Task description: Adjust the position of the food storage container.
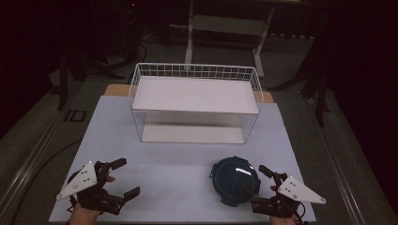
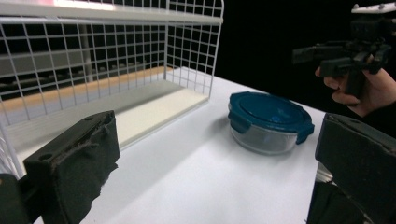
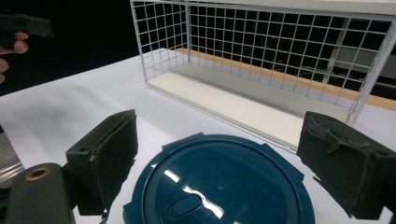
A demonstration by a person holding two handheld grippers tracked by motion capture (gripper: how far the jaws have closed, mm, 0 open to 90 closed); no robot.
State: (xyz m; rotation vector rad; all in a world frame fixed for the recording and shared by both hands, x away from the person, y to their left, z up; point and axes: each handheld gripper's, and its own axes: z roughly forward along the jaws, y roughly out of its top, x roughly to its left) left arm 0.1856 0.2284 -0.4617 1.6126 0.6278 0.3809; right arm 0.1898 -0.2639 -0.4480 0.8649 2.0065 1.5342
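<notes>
High view: my left gripper (image 1: 126, 178) and right gripper (image 1: 258, 183) both gape empty, round container (image 1: 234, 178) lid-up, no long axis, near table's (image 1: 178, 159) front right edge; right gripper view: container (image 3: 219, 186) between my spread jaws, untouched.

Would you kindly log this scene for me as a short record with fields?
Surface: white table
Container: round glass box with blue clip lid, lid on, front right of the table
Rack: white wire rack with two shelves, nothing on them, behind the container
Right claw: open, jaws either side of the container's near edge, not gripping
Left claw: open, holding nothing, front left, apart from the container
</notes>
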